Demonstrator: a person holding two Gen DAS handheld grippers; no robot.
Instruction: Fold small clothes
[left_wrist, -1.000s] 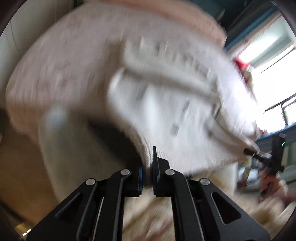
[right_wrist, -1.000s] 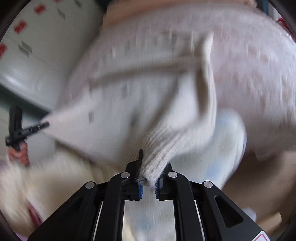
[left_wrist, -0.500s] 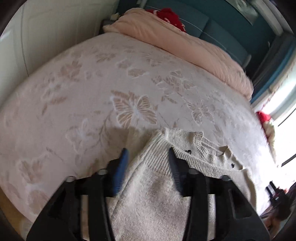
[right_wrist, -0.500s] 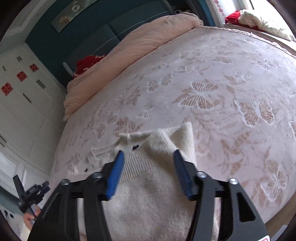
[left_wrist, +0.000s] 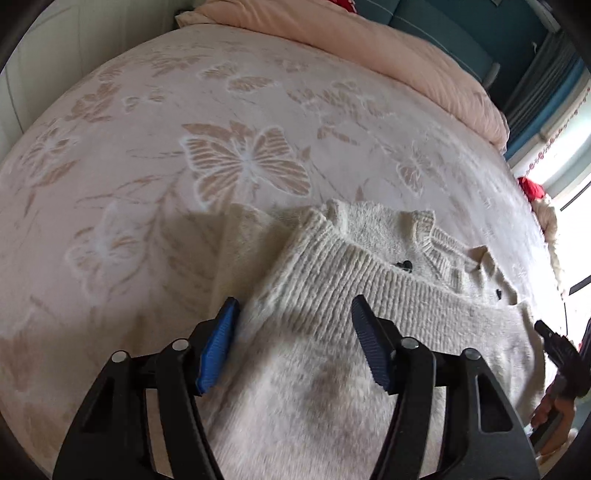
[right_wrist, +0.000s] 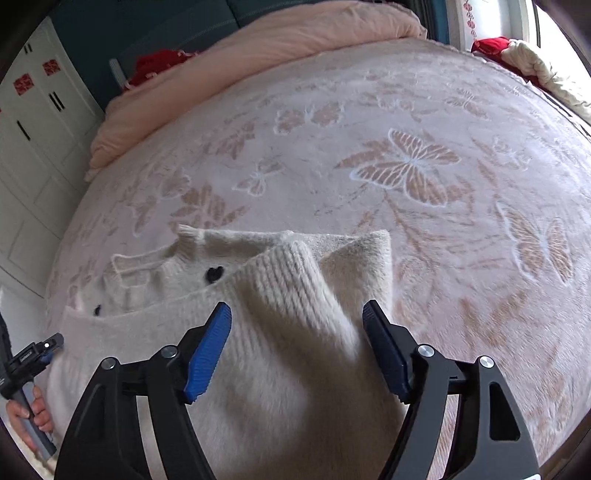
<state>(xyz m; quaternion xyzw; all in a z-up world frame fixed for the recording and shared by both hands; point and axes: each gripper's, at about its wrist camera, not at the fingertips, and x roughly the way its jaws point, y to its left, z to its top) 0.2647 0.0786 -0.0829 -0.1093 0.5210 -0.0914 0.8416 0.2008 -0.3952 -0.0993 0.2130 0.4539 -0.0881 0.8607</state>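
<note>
A small cream knit sweater (left_wrist: 332, 295) with little black hearts lies on the bed, its ribbed hem folded up over the chest toward the collar. It also shows in the right wrist view (right_wrist: 280, 295). My left gripper (left_wrist: 293, 314) is open and empty, its jaws standing wide over the sweater's left side. My right gripper (right_wrist: 297, 321) is open and empty, just above the sweater's right side, with the ribbed hem between its blue pads. Each gripper shows at the edge of the other's view.
The bed cover (left_wrist: 243, 162) is pale pink with butterfly patterns. A folded peach duvet (left_wrist: 369, 48) lies along the head of the bed. White cupboards (right_wrist: 33, 129) stand to the left. A red and cream bundle (right_wrist: 517, 55) lies at the bed's far right edge.
One second ago both grippers were shut on the sweater and swinging it. Both have let go and opened, and the sweater now lies folded on the bed.
</note>
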